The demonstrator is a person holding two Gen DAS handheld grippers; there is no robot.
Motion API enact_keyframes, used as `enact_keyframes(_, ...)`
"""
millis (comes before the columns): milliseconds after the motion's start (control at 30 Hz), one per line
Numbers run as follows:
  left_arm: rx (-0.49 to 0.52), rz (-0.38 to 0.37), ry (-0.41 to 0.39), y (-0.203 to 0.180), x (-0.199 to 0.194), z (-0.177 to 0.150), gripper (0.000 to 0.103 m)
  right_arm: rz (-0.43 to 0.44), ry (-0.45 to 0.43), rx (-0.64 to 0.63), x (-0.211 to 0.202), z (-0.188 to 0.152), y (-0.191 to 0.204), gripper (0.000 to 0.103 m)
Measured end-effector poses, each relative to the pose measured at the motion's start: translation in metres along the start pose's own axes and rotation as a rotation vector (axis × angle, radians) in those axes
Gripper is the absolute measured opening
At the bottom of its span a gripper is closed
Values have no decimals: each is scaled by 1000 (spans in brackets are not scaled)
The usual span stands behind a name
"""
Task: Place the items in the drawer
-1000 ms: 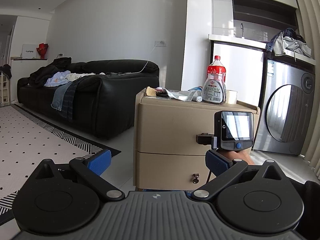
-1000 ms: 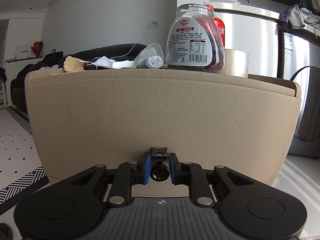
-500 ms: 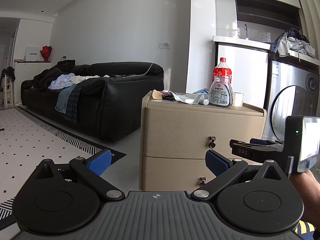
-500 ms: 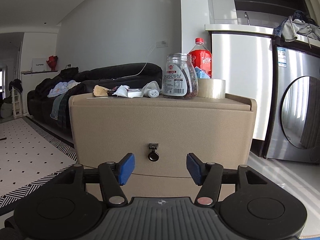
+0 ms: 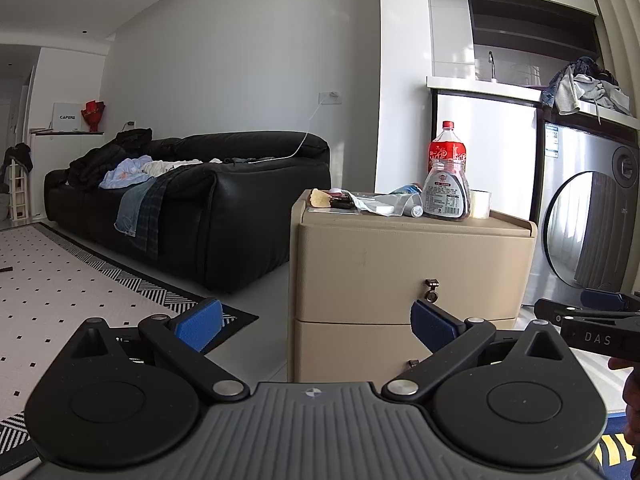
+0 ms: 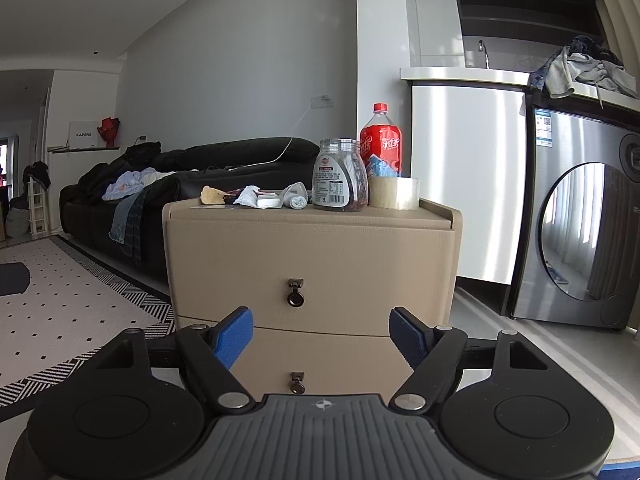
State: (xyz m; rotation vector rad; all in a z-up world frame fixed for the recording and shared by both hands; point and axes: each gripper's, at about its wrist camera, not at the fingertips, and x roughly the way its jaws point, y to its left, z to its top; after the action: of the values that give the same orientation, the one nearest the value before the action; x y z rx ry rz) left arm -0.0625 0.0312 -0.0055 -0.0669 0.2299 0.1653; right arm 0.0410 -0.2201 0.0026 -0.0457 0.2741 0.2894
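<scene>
Both hand-held grippers, left and right, gape empty; right has released the top drawer's ring pull, drawer shut.

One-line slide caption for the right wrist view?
Open right gripper faces a beige two-drawer cabinet, both drawers shut, with a jar, cola bottle and tape roll on top.

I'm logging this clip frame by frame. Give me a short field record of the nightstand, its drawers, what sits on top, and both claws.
cabinet: beige nightstand, two drawers
top drawer: closed, ring pull
bottom drawer: closed
on top: clear jar, red soda bottle, tape roll, crumpled wrappers
left claw: open, empty
right claw: open, empty, facing the drawers
items in drawer: none visible
</scene>
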Motion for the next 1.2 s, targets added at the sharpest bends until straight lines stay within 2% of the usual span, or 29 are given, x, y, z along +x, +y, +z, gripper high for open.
enact_keyframes(133,14,-17,-5,1,1,2,103,-17,3,5,-8,0,-2,79)
enact_keyframes(267,-1,14,-15,7,1,7,103,-23,-15,19,-17,5,-3,79)
enact_keyframes(500,2,18,-21,7,-3,5,103,-27,-19,37,-26,5,0,79)
enact_keyframes(933,37,-40,-3,-11,-7,6,103,-55,-39,29,-44,11,1,79)
enact_keyframes(1200,59,-92,16,-22,-6,2,103,-66,-43,71,-51,14,1,80)
